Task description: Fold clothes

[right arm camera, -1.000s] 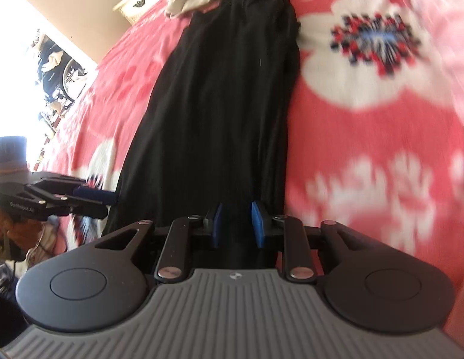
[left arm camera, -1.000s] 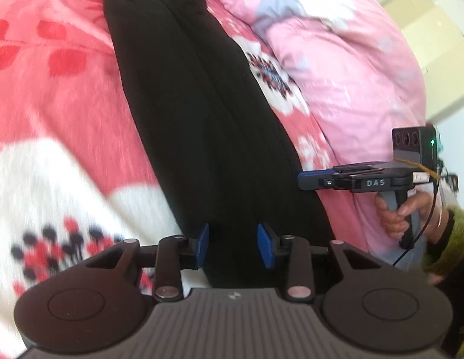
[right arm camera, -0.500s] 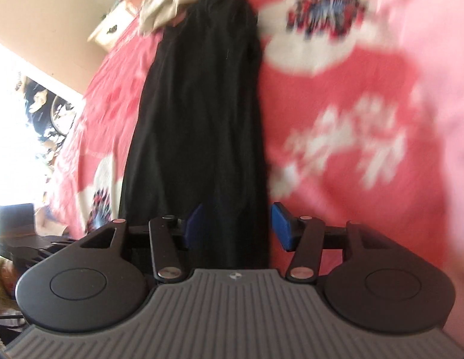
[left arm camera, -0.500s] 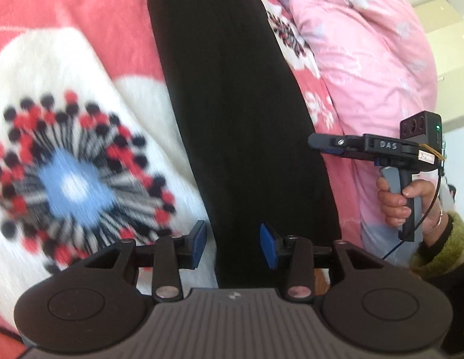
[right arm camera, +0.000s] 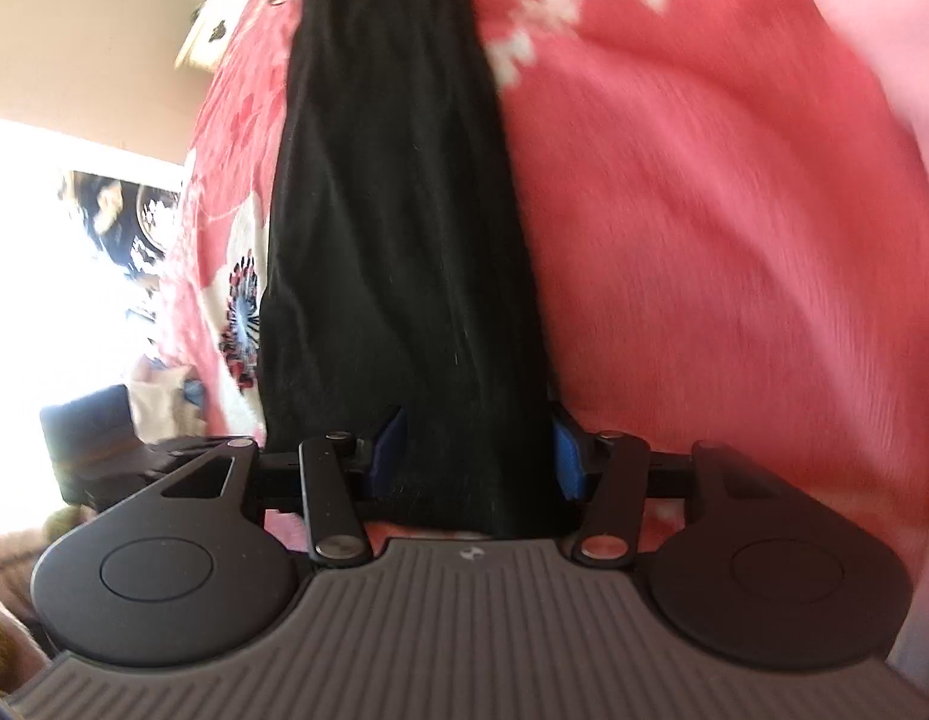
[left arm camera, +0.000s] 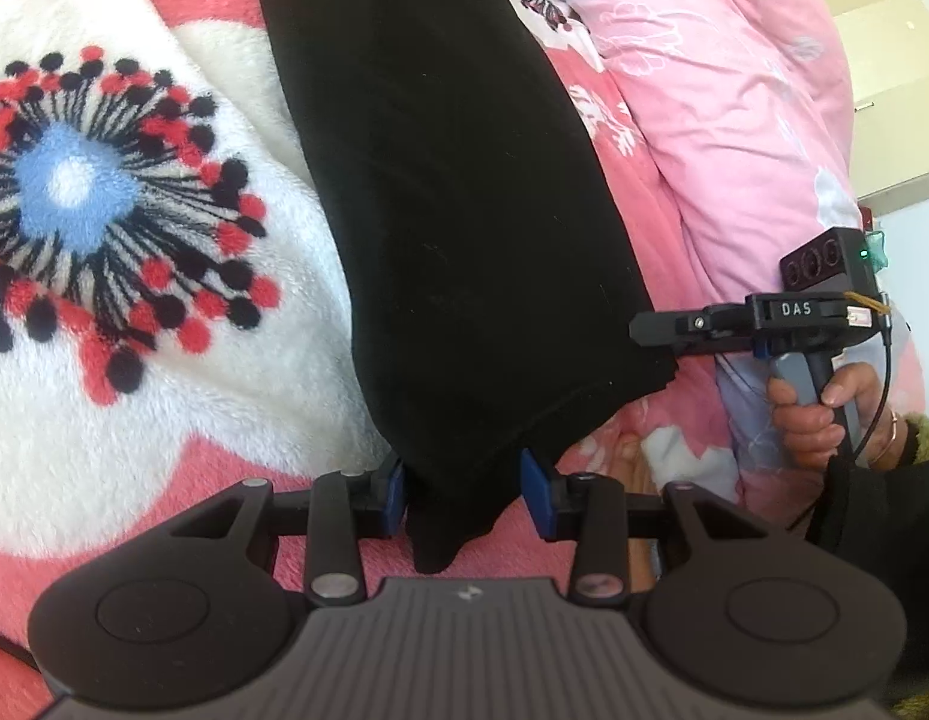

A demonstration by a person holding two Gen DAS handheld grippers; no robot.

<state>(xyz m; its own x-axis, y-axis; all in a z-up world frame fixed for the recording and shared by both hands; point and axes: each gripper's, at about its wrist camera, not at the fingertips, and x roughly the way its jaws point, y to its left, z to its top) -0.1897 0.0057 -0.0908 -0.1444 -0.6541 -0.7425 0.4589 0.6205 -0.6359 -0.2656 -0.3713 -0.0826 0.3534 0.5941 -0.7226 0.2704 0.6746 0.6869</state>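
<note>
Between the blue pads of the left gripper [left arm camera: 462, 495] hangs the near corner of a long black garment [left arm camera: 464, 192]. Its jaws are narrowing at this moment, with a small gap showing on each side of the cloth, so they do not press it. To the right, a hand [left arm camera: 815, 417] holds the right gripper [right arm camera: 477, 450] by its handle, just beside the garment's near right corner. In the right wrist view that gripper's jaws stand about half apart with the hem's near edge lying between them; the picture is blurred, and I cannot tell whether the pads touch the cloth. The garment stretches away from both grippers as a narrow strip across a red fleece blanket [left arm camera: 164, 360] with white patches and a large flower print. Farther right lies a bunched pink quilt [left arm camera: 734, 138]. At the far left, in the right wrist view, a bright window [right arm camera: 56, 312] shows.
</note>
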